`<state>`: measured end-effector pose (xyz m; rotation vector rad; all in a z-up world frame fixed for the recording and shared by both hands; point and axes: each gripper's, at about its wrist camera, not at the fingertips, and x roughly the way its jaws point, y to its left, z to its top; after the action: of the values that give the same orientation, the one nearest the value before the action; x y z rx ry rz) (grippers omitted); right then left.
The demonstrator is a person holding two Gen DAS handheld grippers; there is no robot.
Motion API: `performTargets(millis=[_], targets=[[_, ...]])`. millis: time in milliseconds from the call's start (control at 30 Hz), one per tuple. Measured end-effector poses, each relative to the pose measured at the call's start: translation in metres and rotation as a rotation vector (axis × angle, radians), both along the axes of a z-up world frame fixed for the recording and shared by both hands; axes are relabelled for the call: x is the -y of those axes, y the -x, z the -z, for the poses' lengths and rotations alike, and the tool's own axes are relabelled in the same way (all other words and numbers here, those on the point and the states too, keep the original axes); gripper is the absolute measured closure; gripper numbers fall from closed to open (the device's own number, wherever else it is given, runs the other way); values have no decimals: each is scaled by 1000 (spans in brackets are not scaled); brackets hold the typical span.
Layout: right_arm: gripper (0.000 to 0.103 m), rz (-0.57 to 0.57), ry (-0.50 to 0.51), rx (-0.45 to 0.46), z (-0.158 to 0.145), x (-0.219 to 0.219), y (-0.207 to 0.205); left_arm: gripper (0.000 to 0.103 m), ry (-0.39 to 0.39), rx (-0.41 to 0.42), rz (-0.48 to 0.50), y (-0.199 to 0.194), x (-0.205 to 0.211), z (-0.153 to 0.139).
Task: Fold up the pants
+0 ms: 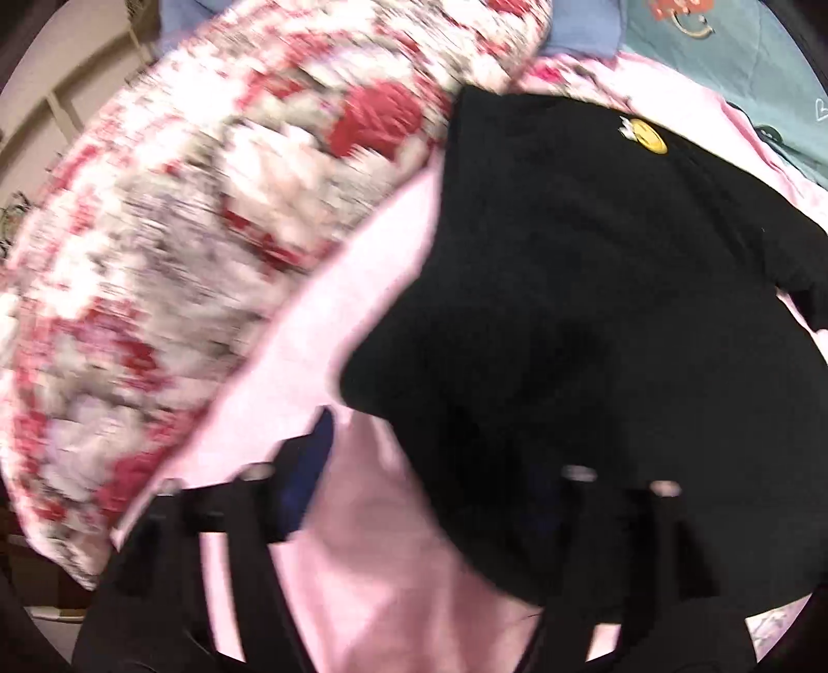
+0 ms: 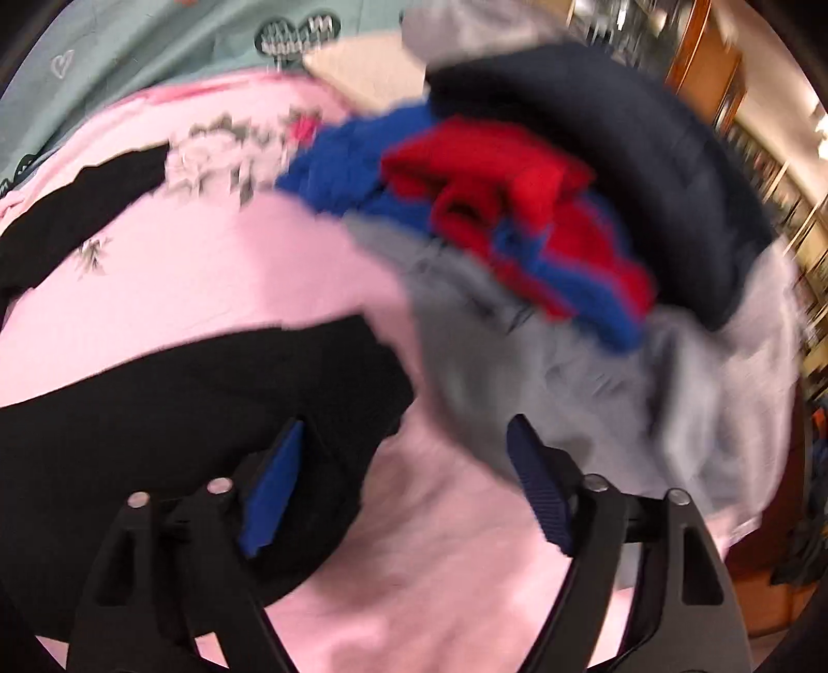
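Black pants (image 1: 595, 284) with a small yellow smiley patch (image 1: 644, 135) lie spread on a pink sheet (image 1: 372, 569). My left gripper (image 1: 440, 471) hovers over their near edge, open. Its left blue pad (image 1: 305, 461) is over the sheet, and its right finger is dark against the black cloth. In the right wrist view the pants (image 2: 181, 414) fill the lower left, with another black part (image 2: 77, 217) further back. My right gripper (image 2: 406, 466) is open; one blue pad (image 2: 274, 486) is above the pants' edge, the other (image 2: 538, 492) by grey cloth. Both views are blurred.
A red and white floral quilt or pillow (image 1: 207, 233) bulges left of the pants. A heap of clothes lies to the right: red (image 2: 497, 171), blue (image 2: 352, 160), grey (image 2: 543, 372), navy (image 2: 647, 155). Teal printed fabric (image 2: 155, 46) lies behind. Wooden shelving (image 2: 776, 155) stands at far right.
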<state>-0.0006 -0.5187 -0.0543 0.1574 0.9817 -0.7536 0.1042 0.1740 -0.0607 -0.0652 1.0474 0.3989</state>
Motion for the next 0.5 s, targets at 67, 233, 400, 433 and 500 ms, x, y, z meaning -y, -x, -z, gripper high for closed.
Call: performTargets(millis=[67, 233, 400, 433, 500], targets=[[22, -27, 54, 42, -15, -12, 0, 21, 6, 15, 5, 5, -7, -9], [19, -233, -21, 151, -34, -67, -20, 20, 31, 37, 2, 20, -5, -24], [19, -404, -140, -26, 5, -108, -66, 16, 76, 33, -5, 35, -7, -29], [19, -384, -152, -77, 16, -104, -70, 16, 95, 38, -7, 39, -9, -31], [5, -315, -213, -80, 28, -84, -68, 16, 123, 64, -11, 42, -14, -37]])
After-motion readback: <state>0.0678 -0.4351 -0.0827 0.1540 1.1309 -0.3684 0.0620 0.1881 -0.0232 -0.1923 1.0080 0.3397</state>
